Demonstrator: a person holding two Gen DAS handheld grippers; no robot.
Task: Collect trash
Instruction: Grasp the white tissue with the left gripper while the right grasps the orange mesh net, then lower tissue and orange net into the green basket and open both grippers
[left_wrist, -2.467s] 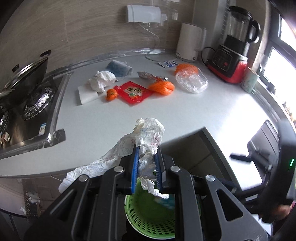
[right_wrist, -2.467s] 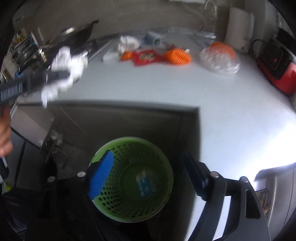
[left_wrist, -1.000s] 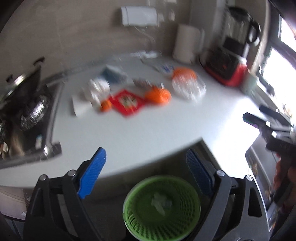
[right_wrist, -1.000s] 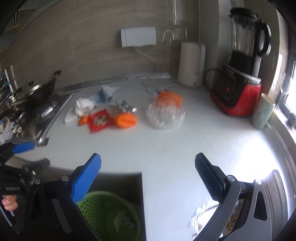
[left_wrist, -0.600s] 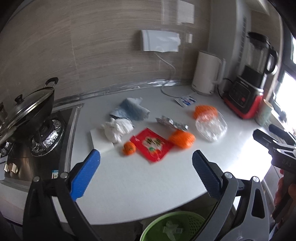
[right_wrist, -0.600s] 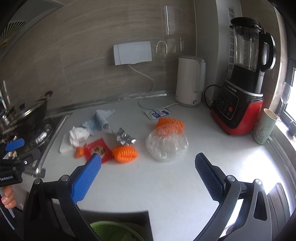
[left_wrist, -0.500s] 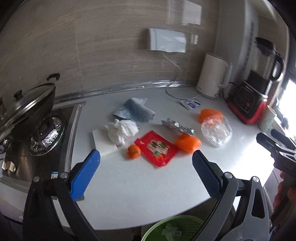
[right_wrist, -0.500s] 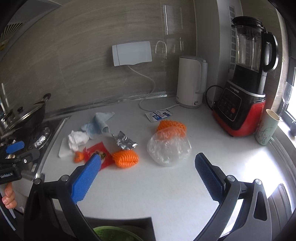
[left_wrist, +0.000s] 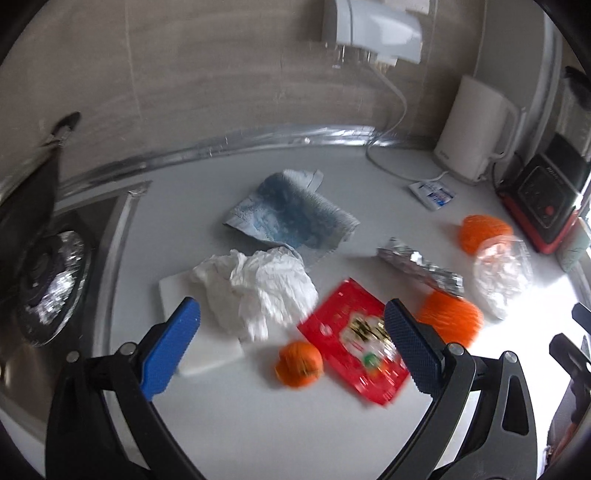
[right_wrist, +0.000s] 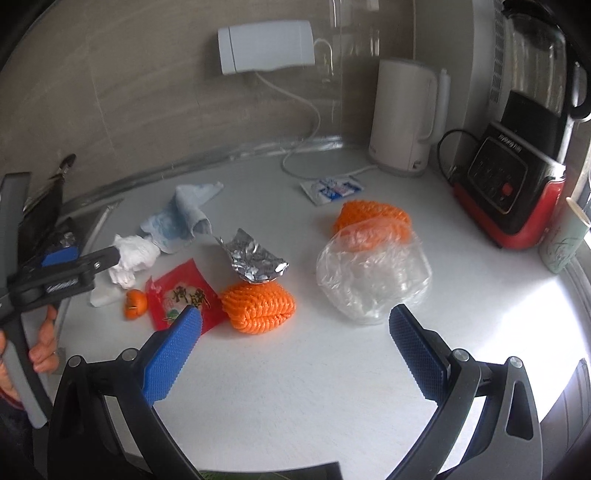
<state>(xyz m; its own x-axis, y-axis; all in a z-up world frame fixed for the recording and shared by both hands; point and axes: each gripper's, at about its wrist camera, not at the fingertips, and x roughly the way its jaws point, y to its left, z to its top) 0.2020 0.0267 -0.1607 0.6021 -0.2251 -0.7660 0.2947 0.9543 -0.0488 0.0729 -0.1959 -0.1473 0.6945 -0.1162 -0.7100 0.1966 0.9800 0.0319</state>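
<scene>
Litter remains clustered mid-counter — crumpled tissue (left_wrist: 258, 291), red wrapper (left_wrist: 354, 354), foil (right_wrist: 255, 264). Left gripper (left_wrist: 291, 343) and right gripper (right_wrist: 295, 338) gape wide, empty, apparently poised to pick.

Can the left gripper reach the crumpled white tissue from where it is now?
Probably yes. The left gripper is open and empty, and the crumpled white tissue lies uncovered just ahead of it; nothing stands between them.
</scene>
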